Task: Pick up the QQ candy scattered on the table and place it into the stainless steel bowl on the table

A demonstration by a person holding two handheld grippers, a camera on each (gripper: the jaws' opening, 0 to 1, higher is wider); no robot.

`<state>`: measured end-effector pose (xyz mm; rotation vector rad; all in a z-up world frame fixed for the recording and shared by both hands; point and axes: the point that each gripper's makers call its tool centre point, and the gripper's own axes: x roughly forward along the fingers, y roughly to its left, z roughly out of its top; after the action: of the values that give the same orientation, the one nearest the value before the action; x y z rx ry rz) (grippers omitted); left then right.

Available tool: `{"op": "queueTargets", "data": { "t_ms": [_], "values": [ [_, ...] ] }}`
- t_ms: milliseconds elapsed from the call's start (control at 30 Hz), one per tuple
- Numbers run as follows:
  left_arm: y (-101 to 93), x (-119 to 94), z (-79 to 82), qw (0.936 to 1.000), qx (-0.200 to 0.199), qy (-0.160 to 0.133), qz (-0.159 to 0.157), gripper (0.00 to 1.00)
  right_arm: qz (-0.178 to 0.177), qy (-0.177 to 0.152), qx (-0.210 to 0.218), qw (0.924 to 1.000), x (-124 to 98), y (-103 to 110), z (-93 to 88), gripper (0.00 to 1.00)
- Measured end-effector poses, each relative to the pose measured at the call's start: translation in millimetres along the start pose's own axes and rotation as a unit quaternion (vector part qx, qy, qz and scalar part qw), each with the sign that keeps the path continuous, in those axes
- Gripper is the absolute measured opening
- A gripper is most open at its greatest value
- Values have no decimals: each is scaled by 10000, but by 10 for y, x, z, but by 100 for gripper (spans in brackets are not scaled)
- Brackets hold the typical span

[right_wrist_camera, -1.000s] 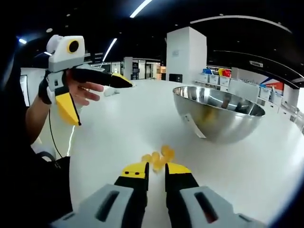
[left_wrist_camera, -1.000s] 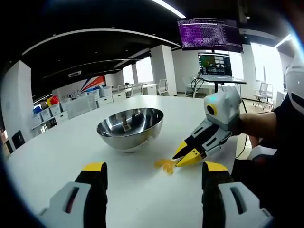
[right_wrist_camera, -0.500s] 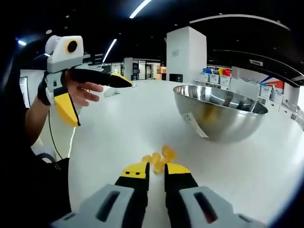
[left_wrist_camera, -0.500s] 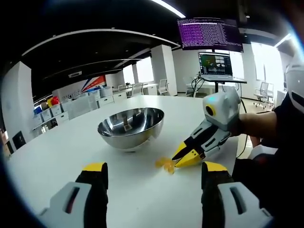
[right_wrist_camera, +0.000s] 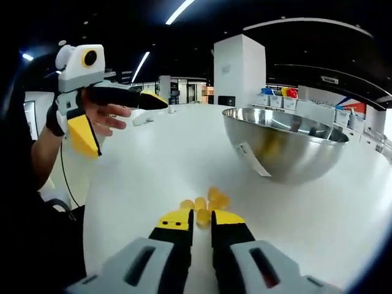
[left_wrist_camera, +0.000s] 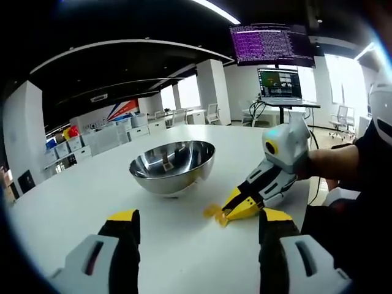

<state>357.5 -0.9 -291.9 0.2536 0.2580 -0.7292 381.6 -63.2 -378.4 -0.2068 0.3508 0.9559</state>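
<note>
Several yellow QQ candies [right_wrist_camera: 214, 199] lie in a small cluster on the white table [right_wrist_camera: 153, 165], left of the stainless steel bowl [right_wrist_camera: 285, 150]. My right gripper [right_wrist_camera: 202, 219] is low over the cluster, its jaws nearly together with one candy [right_wrist_camera: 202, 217] between the tips. In the left gripper view the right gripper [left_wrist_camera: 236, 208] comes in from the right with its tips on the candies [left_wrist_camera: 213, 211], just in front of the bowl [left_wrist_camera: 171, 165]. My left gripper [left_wrist_camera: 199, 223] is open with nothing between its jaws. A hand holds the left gripper [right_wrist_camera: 125, 128] up at the left, jaws spread.
A laptop [left_wrist_camera: 278, 86] on a stand and a large screen [left_wrist_camera: 271, 44] are beyond the table's far right edge. A person's dark sleeve [left_wrist_camera: 367, 165] is at the right. Storage bins [left_wrist_camera: 67, 144] line the room behind the bowl. Bare table [left_wrist_camera: 73, 196] lies left of the bowl.
My right gripper has dropped lower and edged forward onto the cluster, so one candy now sits between its tips. The left gripper has stayed open and nearly still.
</note>
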Motion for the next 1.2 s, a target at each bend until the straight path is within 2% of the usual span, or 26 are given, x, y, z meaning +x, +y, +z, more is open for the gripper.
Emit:
{"op": "queueTargets", "data": {
  "t_ms": [467, 767, 1100, 1200],
  "values": [
    [-2, 0, -3, 10000, 0, -8, -26, 79, 7, -120, -224, 9997, 2, -1, 44, 5],
    [-15, -6, 4, 10000, 13, 0, -42, 79, -65, -313, -96, 9994, -134, -15, 211, 4],
    [-19, -12, 27, 10000, 47, -13, -42, 79, -322, -660, -199, 9971, -361, -205, 552, 4],
    [-23, -14, 38, 10000, 51, -24, -47, 79, -191, -965, 62, 9951, -432, -195, 747, 4]
  ]
}}
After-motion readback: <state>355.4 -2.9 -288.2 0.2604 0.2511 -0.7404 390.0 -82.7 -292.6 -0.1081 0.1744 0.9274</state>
